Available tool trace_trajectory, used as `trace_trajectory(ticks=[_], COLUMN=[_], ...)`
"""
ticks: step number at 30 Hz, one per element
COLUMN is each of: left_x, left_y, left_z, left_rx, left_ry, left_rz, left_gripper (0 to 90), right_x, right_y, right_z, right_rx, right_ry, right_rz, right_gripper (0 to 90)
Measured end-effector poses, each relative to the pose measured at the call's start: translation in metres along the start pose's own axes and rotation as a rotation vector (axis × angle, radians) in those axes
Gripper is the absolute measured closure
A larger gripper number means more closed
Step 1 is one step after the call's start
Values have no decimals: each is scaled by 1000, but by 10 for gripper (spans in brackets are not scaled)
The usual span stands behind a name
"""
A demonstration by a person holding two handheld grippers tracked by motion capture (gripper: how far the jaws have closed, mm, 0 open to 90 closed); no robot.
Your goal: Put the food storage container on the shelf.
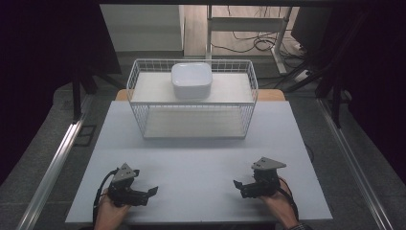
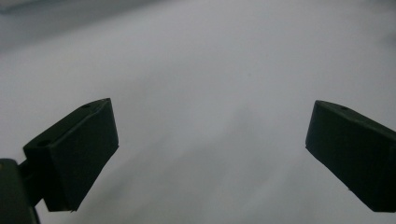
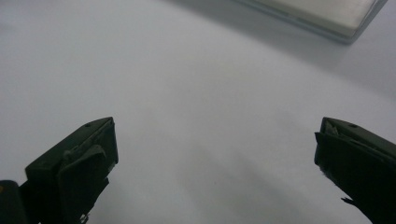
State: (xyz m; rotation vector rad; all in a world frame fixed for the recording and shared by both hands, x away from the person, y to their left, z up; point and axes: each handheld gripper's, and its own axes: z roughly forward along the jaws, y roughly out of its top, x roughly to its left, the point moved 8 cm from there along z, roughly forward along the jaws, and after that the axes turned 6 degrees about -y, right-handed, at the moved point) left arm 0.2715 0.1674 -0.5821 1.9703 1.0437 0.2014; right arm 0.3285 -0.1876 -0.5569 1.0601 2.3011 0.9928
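Surface (image 1: 201,163): pale grey board in front of you, bare between your two hands.
Wire basket (image 1: 139,81): white, rectangular, at the far middle of the surface, well apart from both grippers.
Bowl (image 1: 192,79): white, square with rounded corners, sitting on top of the wire basket at its far side.
Left gripper (image 1: 152,191): in your left hand, low at the near left edge, pointing inward; fingers (image 2: 77,156) released, spread wide over bare surface, grasping nothing.
Right gripper (image 1: 238,184): in your right hand, near right edge, pointing inward; fingers (image 3: 77,170) released, wide apart, grasping nothing.
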Motion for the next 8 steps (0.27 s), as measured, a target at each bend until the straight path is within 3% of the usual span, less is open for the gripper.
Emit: trace_trajectory(ticks=[3, 8], left_x=[2, 2], left_y=[-4, -4], left_z=[0, 1], left_rx=[11, 16], left_ry=[-8, -10], left_rz=[-26, -27], left_gripper=[21, 21], right_x=[1, -1], right_y=[-8, -13], right_z=[5, 9], right_rx=[39, 72], right_ry=[-12, -23], right_rz=[-16, -27], right_gripper=[0, 0])
